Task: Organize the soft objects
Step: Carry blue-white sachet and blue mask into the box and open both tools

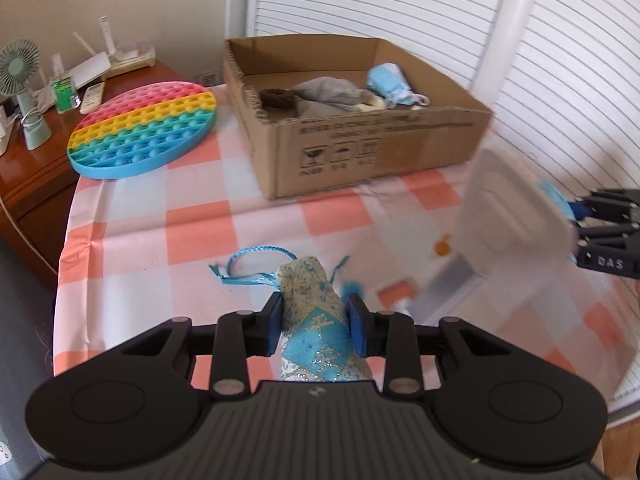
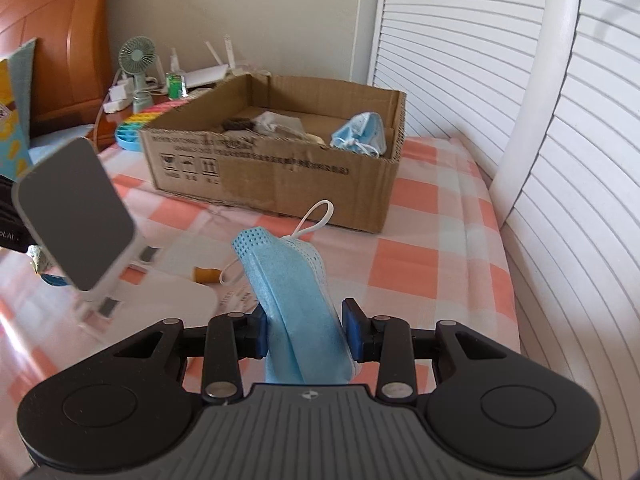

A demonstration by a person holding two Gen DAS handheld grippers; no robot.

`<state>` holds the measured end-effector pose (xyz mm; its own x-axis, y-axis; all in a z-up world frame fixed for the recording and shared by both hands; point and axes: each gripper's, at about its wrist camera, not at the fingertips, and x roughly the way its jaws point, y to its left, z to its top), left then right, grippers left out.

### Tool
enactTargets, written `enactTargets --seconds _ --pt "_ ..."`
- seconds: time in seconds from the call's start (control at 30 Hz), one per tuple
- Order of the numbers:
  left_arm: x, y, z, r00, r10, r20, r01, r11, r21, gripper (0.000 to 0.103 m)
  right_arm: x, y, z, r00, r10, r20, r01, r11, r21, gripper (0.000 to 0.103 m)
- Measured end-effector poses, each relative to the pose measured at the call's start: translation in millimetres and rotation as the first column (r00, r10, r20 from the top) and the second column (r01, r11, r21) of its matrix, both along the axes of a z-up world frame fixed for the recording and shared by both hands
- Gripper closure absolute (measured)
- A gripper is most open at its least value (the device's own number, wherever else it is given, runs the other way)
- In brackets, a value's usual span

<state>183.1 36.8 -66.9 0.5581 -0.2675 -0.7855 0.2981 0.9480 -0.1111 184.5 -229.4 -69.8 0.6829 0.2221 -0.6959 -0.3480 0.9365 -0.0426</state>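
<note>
Embroidered drawstring pouch, clamped between the blue pads of the left gripper, cords trailing loose toward the checked tablecloth; folded blue face mask, pinched between the pads of the right gripper, one white ear loop sticking up, another dangling. Both aimed toward the open cardboard box at the far end of the table, already holding a second blue mask, a grey cloth and a dark scrunchie-like ring. Best carried well above the ragged front wall before letting go, so neither cords nor loops snag on the torn corrugated edge; released over a bare patch of the floor, probably one at a time. Pouch: woven, glittery, plump, tapering at the tied neck. Mask: thin, dimpled, limp, likely to slip if loosely held. Box: stiff, shallow, printed. Rainbow silicone bubble pad, round and flexible, flat beside the box, untouched.
</note>
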Motion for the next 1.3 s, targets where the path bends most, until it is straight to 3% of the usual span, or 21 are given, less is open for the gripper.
enactTargets --seconds 0.47,0.7,0.97,1.3 --pt "-47 -24 34 0.986 -0.168 0.003 0.168 0.986 0.006 0.071 -30 4 24 0.998 0.062 0.017 -0.062 0.998 0.002 0.063" --pt "-48 -24 56 0.984 -0.171 0.057 0.168 0.985 0.039 0.071 -22 1 38 0.998 0.04 0.045 -0.041 0.999 0.015 0.063" --pt "-11 -6 81 0.991 -0.081 0.109 0.073 0.995 0.073 0.071 8 -12 54 0.999 -0.018 0.037 0.016 0.998 0.056 0.063" --pt "58 -25 118 0.979 -0.084 0.186 0.07 0.994 0.085 0.071 55 0 80 0.998 0.011 0.061 -0.016 0.996 0.082 0.063"
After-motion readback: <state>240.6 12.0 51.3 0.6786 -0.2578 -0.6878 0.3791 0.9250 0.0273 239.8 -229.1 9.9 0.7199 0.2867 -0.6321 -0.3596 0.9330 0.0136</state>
